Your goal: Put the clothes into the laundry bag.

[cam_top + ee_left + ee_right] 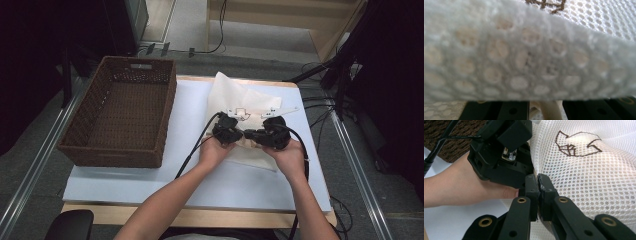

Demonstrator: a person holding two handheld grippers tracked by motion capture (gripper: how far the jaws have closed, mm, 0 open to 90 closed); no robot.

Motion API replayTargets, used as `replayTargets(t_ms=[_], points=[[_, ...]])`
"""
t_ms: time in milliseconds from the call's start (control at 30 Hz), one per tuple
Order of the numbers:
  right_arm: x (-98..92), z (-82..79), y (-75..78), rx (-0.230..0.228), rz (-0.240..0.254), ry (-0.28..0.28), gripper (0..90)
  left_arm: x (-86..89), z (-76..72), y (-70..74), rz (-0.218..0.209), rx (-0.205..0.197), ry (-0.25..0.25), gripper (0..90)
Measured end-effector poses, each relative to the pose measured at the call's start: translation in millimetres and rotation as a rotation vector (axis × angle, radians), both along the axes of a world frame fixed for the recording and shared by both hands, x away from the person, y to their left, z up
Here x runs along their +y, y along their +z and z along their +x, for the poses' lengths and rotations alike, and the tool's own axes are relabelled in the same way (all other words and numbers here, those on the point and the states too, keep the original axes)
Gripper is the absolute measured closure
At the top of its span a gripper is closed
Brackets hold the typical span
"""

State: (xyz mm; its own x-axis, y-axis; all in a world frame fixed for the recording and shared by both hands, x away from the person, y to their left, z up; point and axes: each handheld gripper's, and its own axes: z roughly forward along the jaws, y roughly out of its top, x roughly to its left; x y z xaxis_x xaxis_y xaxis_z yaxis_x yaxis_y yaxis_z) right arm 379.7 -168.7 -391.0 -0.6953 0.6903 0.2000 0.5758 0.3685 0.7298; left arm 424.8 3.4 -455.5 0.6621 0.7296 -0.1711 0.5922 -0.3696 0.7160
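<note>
A white mesh bag with a brown stitched emblem lies on the white table cover, and both hands meet at its near edge. My right gripper is shut on a pinch of the mesh; in the high view the right gripper points left. Just to the left, my left gripper is pushed into the same edge, and its black body sits against the fabric. A raised, blurred fold of mesh covers its jaw tips. Between the jaw bases shows a cream strap.
A brown wicker basket with nothing in it stands at the left of the table. The white table cover runs bare along the front. Metal rails flank both sides, and cables trail from the grippers toward the person.
</note>
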Motion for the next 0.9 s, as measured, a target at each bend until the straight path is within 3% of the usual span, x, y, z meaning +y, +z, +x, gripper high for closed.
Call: replayTargets(t_ms=[67, 167, 267, 367, 500, 600, 667, 833, 900], points=[[-0.2, 0.4, -0.5, 0.000, 0.000, -0.001, 89.0, 1.5, 0.0, -0.3, -0.057, 0.014, 0.010, 77.1], [-1.2, 1.5, -2.0, 0.007, 0.001, -0.004, 89.0, 1.8, 1.5, -0.9, -0.071, 0.020, 0.013, 75.7], [-0.7, 1.2, -1.8, 0.004, -0.003, -0.008, 89.0, 1.6, 0.3, 1.0, -0.085, 0.038, -0.007, 67.4], [-2.9, 1.3, -1.5, 0.000, 0.006, -0.006, 89.0, 4.7, -4.8, 5.7, -0.082, 0.046, -0.061, 53.4], [-5.1, 1.3, -0.5, -0.001, 0.009, -0.009, 89.0, 6.5, -14.7, 10.5, -0.051, 0.026, -0.102, 43.5], [-6.8, 1.3, 0.4, -0.007, 0.016, -0.011, 89.0, 9.4, -22.3, 12.0, -0.028, -0.006, -0.135, 39.8], [-7.2, 1.3, 0.8, -0.006, 0.017, -0.014, 89.0, 13.2, -25.6, 13.6, -0.031, -0.006, -0.140, 36.6], [-7.1, 1.3, 0.8, -0.007, 0.016, -0.014, 89.0, 30.1, -29.6, 20.6, -0.064, 0.032, -0.127, 32.9], [-6.9, 1.2, 0.9, -0.006, 0.016, -0.014, 89.0, 35.9, -32.2, 24.6, -0.056, 0.035, -0.136, 32.4]])
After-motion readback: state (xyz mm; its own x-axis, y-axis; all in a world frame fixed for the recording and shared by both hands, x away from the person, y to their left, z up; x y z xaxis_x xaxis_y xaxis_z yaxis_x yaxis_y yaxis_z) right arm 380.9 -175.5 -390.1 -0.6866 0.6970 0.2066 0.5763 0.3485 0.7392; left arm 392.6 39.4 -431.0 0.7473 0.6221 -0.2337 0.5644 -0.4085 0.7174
